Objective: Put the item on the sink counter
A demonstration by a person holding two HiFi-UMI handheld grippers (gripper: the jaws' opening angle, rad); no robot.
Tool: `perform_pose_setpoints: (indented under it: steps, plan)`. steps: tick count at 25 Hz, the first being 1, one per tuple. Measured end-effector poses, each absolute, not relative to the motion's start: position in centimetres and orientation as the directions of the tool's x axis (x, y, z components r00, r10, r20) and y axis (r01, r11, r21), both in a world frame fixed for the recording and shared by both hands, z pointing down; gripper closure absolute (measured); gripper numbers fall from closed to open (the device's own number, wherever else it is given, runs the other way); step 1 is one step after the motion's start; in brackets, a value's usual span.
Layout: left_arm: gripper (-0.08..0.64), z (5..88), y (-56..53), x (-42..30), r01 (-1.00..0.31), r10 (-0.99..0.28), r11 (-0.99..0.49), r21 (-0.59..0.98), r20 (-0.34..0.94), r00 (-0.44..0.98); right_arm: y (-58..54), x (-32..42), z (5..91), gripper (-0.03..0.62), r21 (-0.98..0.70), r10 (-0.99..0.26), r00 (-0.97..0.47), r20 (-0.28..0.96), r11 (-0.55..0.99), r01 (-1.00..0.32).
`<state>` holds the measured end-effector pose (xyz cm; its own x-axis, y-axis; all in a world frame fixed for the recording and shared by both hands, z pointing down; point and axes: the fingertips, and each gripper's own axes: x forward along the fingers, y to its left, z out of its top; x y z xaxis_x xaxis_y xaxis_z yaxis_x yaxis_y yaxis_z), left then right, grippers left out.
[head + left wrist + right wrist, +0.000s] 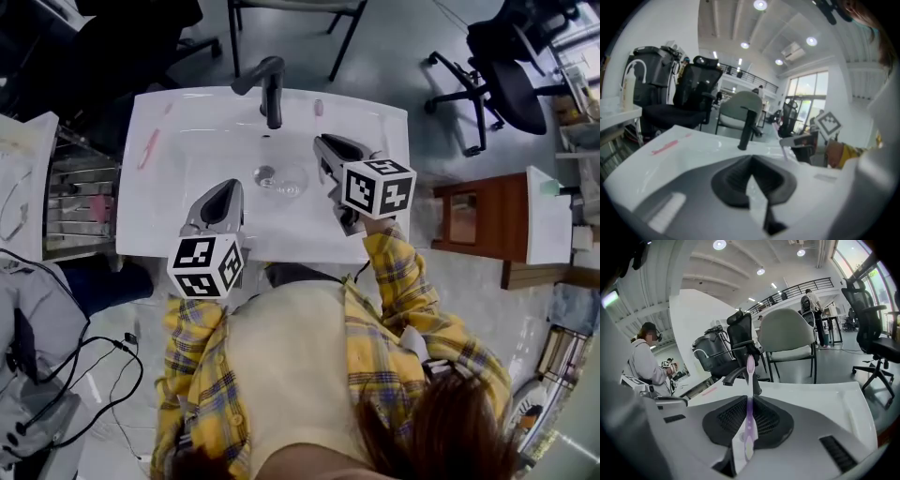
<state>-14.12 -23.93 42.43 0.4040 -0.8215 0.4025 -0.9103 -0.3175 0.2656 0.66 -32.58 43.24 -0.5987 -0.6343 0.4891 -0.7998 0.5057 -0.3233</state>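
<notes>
Right claw (pixel 750 401): clamped on purple toothbrush (pixel 749 430), tip near tabletop (pixel 187 112) back edge | Left claw (pixel 751 164): jaws together, empty, near front edge

Overhead plus low views; shared sink (pixel 159 202)

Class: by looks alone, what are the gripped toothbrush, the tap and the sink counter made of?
Toothbrush: translucent lilac plastic, probably; light shows through it.
Tap: likely metal, dark matt finish, little glare.
Sink counter: glossy white, ceramic or moulded resin; it shows soft reflections.
</notes>
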Motion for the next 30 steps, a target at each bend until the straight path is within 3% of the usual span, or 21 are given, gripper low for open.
perform_pose_setpoints:
  steps: [16,30]
  plan:
    - [0.552,44.0,-28.1,-14.0,-0.914,-0.813,-0.293,0.279,0.431,0.392,-37.5,0.7,46.5,0.548,-0.212,-0.583,-0.561,0.588,0.559,-0.802]
    - [0.552,45.1,-29.4,-14.4,-0.917,-0.805,-0.273,0.291,0.452,0.383,-40.0,0.6,50.1,0.548,0.203,-0.558,-0.368,0.744,0.714,-0.670]
